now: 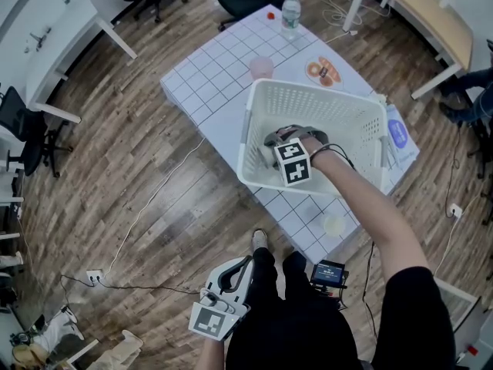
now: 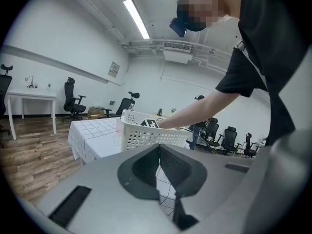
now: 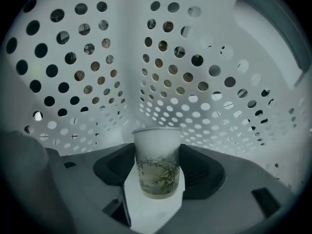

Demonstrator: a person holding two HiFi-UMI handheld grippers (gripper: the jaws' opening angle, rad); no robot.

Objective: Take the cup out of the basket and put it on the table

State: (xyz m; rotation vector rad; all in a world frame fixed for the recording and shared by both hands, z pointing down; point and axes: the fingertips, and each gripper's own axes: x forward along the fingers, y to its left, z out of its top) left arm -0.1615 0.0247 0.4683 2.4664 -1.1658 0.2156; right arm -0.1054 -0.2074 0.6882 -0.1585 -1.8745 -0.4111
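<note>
Cup (image 3: 156, 155), of thin paper printed with a bamboo motif, was shown upright inside the white perforated basket (image 1: 308, 99), which stood on the grid-patterned table (image 1: 219, 64). In the right gripper view the right gripper (image 3: 156, 175) was seen with its jaws closed on the cup. One dark pad was pressed against each side of the wall, from about mid-height downward, and the rim was clear above them. The base was outlined against a pale surface, and whether it rested on the basket floor could not be settled. The left gripper (image 2: 158, 165) was held low beside the person's legs, well apart from the basket, with its jaws together on nothing. The cup was judged to be very light, though its contents, if any, were hidden by the viewing angle. Its wall was judged soft enough to buckle under a hard squeeze, while the rolled rim and the base were taken to be the stiffer parts. Because the smooth wall tapers downward, slipping through the pads was considered possible, so a moderate hold across the mid-wall, as shown, was thought suitable. The high basket wall would need to be cleared before the cup could be set on bare table, for instance near the pink cup (image 1: 262, 68).
</note>
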